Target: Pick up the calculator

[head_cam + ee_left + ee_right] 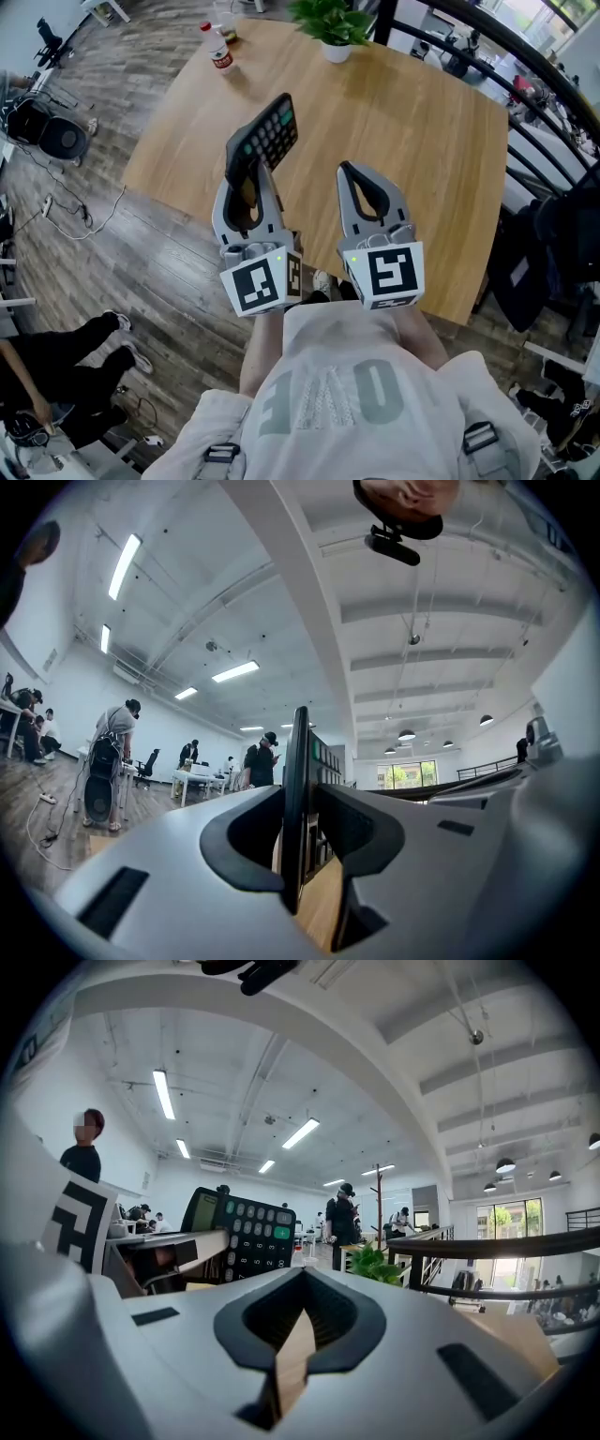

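Holding the calculator [267, 139] up over the near-left part of the table, we see a flat black slab with rows of dark keys, one green key and a pale display, tilted with its key face turned towards the right. Grey wood-plank floor [159, 262] surrounds the large light wooden table [403, 141], and the gripper views show a high white ceiling with strip lights and people standing far off. At the table's far edge stand a potted plant [330, 23] and, well to its left, a small bottle [218, 52]. Our left gripper [251, 173] reaches forward, its jaws partly apart and clamped on the calculator's thin edge near one end. Just beside it our right gripper [347, 171] points level, jaws drawn together with nothing between them
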`<act>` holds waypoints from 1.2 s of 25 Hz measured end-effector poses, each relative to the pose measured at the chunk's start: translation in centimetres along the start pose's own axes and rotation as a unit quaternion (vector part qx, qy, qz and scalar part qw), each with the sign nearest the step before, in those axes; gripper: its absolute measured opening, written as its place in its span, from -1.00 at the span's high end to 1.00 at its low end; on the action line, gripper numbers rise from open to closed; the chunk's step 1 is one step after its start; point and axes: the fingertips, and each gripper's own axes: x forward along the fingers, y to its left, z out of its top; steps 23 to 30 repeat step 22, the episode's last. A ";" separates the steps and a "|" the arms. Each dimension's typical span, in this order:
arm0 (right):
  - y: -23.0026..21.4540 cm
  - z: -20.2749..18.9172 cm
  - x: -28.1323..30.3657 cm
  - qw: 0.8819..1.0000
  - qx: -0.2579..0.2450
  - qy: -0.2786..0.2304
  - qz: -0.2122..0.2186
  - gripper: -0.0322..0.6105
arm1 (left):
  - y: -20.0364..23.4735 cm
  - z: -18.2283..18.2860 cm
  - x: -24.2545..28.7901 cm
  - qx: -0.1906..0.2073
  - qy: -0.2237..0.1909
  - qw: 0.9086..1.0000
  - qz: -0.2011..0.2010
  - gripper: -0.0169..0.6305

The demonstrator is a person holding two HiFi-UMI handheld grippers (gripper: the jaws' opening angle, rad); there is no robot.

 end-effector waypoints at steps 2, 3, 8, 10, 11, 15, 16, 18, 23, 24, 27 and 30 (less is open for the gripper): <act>-0.2 -0.1 0.0 1.000 0.003 0.000 -0.002 0.84 | -0.1 0.1 0.0 0.001 -0.002 1.000 -0.002 0.57; -0.4 -0.1 0.1 1.000 0.004 0.001 -0.003 0.84 | -0.2 0.2 0.0 0.003 -0.004 1.000 -0.002 0.57; -0.7 -0.2 0.1 1.000 0.003 0.003 -0.007 0.84 | -1.0 0.9 0.1 0.026 -0.018 0.999 -0.010 0.57; -0.8 -0.3 0.1 1.000 0.003 0.004 -0.008 0.84 | -1.2 1.1 0.2 0.027 -0.021 0.999 -0.014 0.57; -0.9 -0.3 0.1 1.000 0.003 0.004 -0.009 0.84 | -1.4 1.2 0.2 0.030 -0.022 0.999 -0.016 0.57; -1.2 -0.4 -0.1 1.000 0.002 0.005 -0.014 0.84 | -2.0 1.6 0.4 0.049 -0.027 0.998 -0.023 0.57; -1.3 -0.4 0.0 1.000 0.003 0.005 -0.015 0.84 | -2.1 1.6 0.4 0.050 -0.027 0.998 -0.025 0.57; -1.4 -0.4 0.0 1.000 0.004 0.006 -0.017 0.84 | -2.3 1.8 0.5 0.049 -0.029 0.998 -0.029 0.57; -1.6 -0.6 0.2 1.000 0.002 0.009 -0.016 0.84 | -2.6 1.9 0.8 0.045 -0.032 0.998 -0.032 0.57; -1.6 -0.6 0.2 1.000 0.002 0.009 -0.016 0.84 | -2.6 1.9 0.8 0.045 -0.032 0.998 -0.032 0.57; -1.6 -0.6 0.2 1.000 0.002 0.009 -0.016 0.84 | -2.6 1.9 0.8 0.045 -0.032 0.998 -0.032 0.57; -1.6 -0.6 0.2 1.000 0.002 0.009 -0.016 0.84 | -2.6 1.9 0.8 0.045 -0.032 0.998 -0.032 0.57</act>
